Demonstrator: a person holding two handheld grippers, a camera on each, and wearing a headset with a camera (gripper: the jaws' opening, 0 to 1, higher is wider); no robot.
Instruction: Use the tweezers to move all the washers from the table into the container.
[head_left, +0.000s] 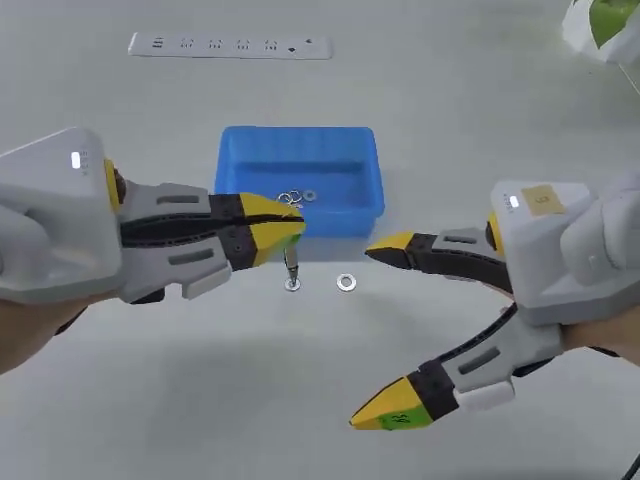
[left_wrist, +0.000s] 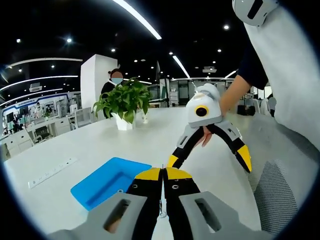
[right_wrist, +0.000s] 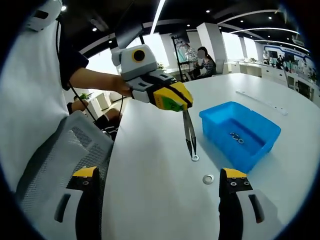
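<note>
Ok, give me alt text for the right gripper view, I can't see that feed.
The left gripper holds tweezers pointing down, their tips at a washer on the white table, with a second washer lying close by. Beside them a blue container has a few washers inside; the right gripper, jaws open, frames the bottom.

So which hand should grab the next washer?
Left. The left gripper is shut on the tweezers, and their tips are right at a washer beside the blue container. The right gripper is open, holding nothing.
</note>
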